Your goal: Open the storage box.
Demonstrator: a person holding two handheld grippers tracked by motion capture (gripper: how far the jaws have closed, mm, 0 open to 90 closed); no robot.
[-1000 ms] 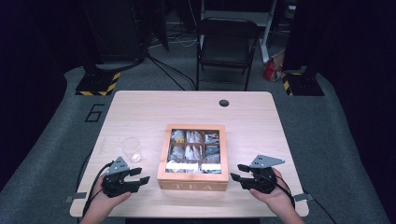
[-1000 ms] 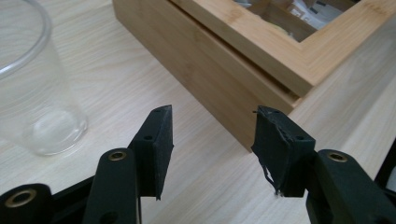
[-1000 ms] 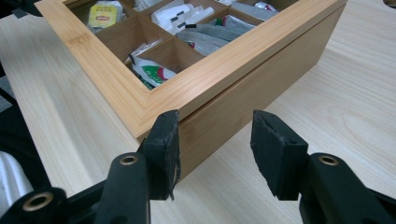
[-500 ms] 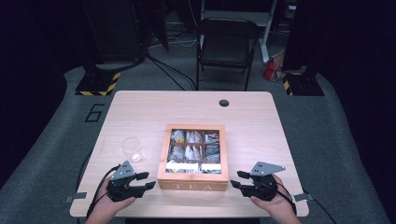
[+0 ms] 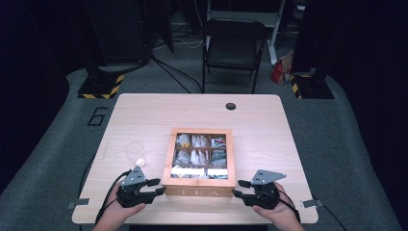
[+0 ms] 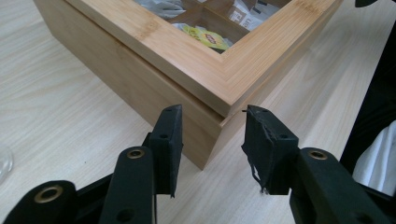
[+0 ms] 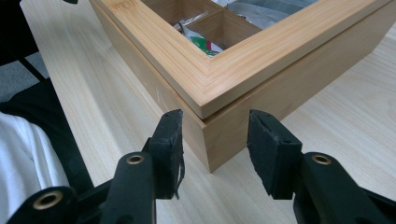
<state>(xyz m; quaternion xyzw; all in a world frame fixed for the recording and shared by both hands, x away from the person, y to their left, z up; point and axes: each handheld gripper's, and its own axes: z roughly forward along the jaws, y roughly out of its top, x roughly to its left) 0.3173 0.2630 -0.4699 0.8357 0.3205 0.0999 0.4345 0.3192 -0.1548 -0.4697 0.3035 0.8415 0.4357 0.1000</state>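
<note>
Near the table's [image 5: 144, 110] front edge, the wooden tea box [image 5: 199, 185] is sitting lid-down while the left gripper [image 6: 212, 123] and right gripper [image 7: 215, 126], jaws narrowing but untouching, are bracketing its front corners—lifting apparently not yet begun.

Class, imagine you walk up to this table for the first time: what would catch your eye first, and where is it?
The wooden tea box sits near the front middle of the table, its windowed lid showing compartments of tea bags. The left gripper and right gripper each straddle a near corner of the box, one jaw on either side of it, the pads not yet pressing; their jaws have just been closing. A small clear glass stands left of the box.
</note>
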